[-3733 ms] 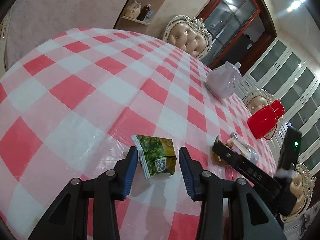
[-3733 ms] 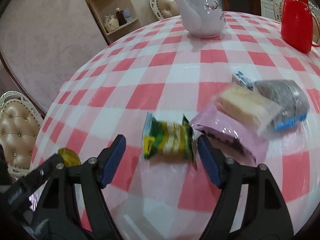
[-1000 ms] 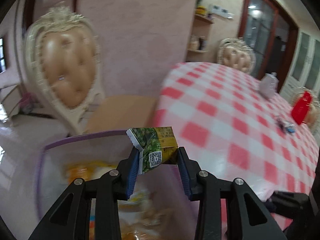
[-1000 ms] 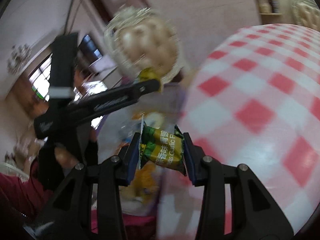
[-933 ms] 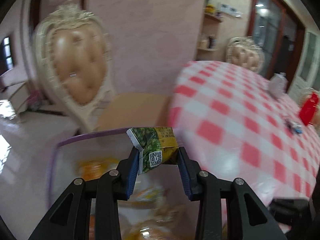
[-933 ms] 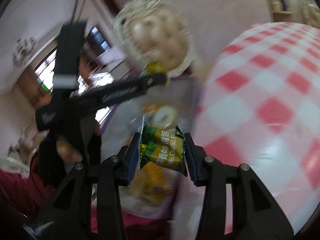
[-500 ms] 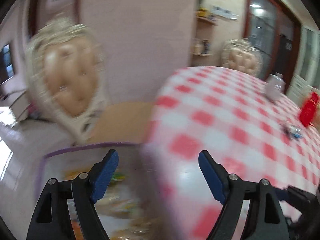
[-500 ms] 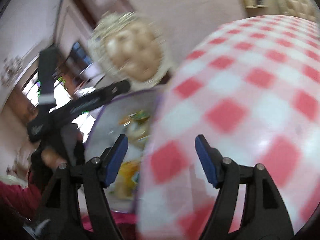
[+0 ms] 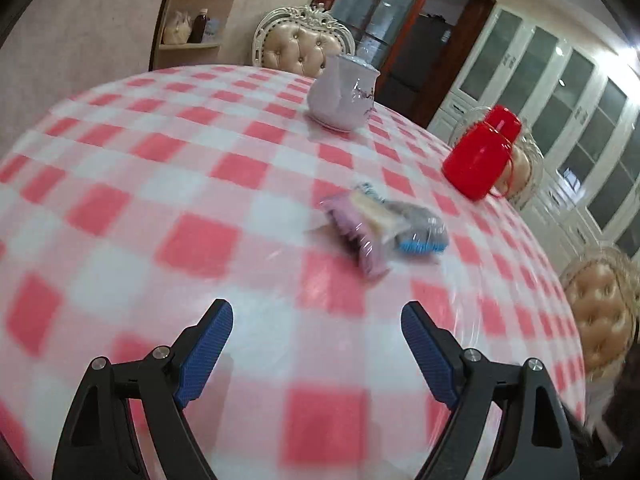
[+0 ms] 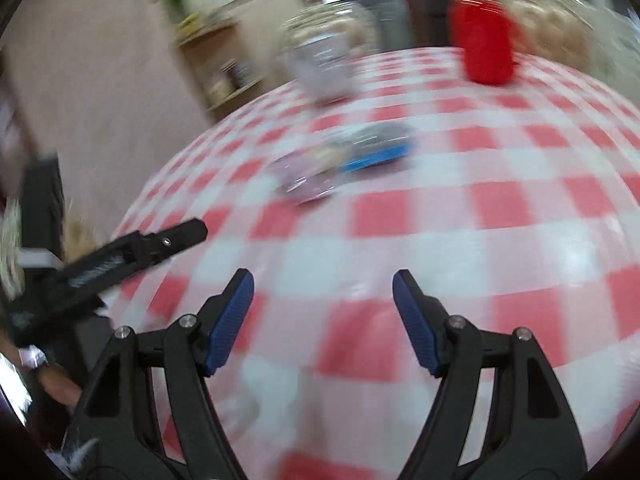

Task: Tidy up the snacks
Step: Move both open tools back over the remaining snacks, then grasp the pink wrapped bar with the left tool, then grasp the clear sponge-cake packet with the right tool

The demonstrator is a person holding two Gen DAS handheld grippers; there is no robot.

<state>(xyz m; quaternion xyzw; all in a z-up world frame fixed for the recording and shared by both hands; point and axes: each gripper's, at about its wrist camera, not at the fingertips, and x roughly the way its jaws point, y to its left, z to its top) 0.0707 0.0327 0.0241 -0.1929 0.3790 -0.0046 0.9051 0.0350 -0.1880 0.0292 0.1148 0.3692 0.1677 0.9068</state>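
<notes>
A small pile of snack packets lies on the red-and-white checked table [image 9: 192,240]: a pink packet [image 9: 354,232], a pale one and a dark one with a blue edge [image 9: 420,232]. The pile also shows, blurred, in the right wrist view [image 10: 344,156]. My left gripper [image 9: 316,324] is open and empty, above the table short of the pile. My right gripper [image 10: 323,292] is open and empty, also short of the pile. The left gripper's finger [image 10: 132,252] shows at the left of the right wrist view.
A white teapot [image 9: 342,96] and a red jug [image 9: 480,156] stand at the far side of the table. Padded chairs [image 9: 304,44] ring the table. A wooden shelf [image 9: 192,20] stands by the back wall.
Both grippers let go of their green snack packets over the purple-rimmed bin beside the table, opened wide, and have swung back to face the table and the remaining pile.
</notes>
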